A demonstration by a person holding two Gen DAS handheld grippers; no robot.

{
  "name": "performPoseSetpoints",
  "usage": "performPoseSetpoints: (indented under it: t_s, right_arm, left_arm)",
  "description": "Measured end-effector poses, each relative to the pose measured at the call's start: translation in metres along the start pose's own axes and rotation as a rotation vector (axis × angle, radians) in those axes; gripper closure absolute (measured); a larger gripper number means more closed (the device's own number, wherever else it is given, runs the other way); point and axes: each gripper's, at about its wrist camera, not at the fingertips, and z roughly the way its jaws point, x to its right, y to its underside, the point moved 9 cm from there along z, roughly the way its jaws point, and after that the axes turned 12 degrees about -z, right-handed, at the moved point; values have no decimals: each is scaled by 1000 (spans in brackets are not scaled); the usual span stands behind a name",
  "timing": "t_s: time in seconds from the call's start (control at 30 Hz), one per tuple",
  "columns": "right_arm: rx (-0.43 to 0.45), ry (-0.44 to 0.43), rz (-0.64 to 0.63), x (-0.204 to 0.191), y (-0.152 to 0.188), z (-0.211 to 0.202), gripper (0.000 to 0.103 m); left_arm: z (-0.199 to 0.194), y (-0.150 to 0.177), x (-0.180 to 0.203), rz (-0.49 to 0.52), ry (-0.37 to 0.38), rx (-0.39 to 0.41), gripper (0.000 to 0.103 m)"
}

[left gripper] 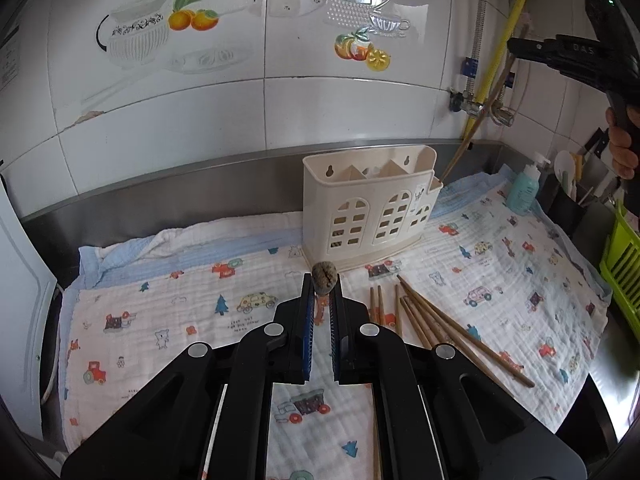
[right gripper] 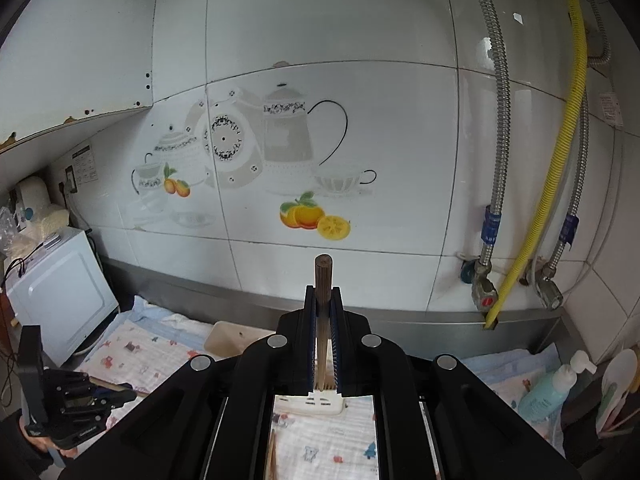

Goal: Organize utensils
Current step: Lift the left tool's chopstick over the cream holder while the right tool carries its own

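Clamped in the left gripper [left gripper: 323,288], a chopstick [left gripper: 325,278] is pointed end-on at the lens; the right gripper [right gripper: 323,300], raised high, grips another chopstick [right gripper: 322,276], seemingly upright

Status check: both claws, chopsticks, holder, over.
Left claw shut on one chopstick. Right claw shut on another. Loose chopsticks beside holder. Nothing blocking.
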Motion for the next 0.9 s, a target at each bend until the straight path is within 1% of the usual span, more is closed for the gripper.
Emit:
performPoseSetpoints:
  t_s: [0.07,0.13,0.2,0.27,0.33,0.43,0.6,0.77,0.8,0.9]
  right_arm:
    - [-19,15,-4,1,-2,16,96]
    - [-42,12,-1,0,1,31,96]
    - [-69,21,-5,-2,8,45,96]
    - [-97,12,-4,-6,18,58,96]
    - [-121,6,-12,-10,28,68,96]
    - [-150,1,-18,-15,40,78,96]
    - [-171,9,-30,-16,52,82,96]
    - [-167,16,-22,-10,56,79,96]
    - [-162,17,-23,-9,56,77,96]
    - [-149,21,-30,-7,55,70,92]
  left_arm:
    - [-2,-10,-1,6,-5,12,97]
    - [-6,-19,-2,9,-5,22,97]
    - [-11,-30,-2,15,-8,35,97]
    - [-16,-41,-2,23,-16,53,97]
    - [-23,-54,2,25,-4,70,97]
    - [-38,-79,10,27,17,116,97]
    - [-59,-123,35,56,45,206,97]
    - [-61,-161,53,61,60,272,98]
    - [-59,-167,55,62,58,281,98]
    - [-44,-179,59,30,69,269,98]
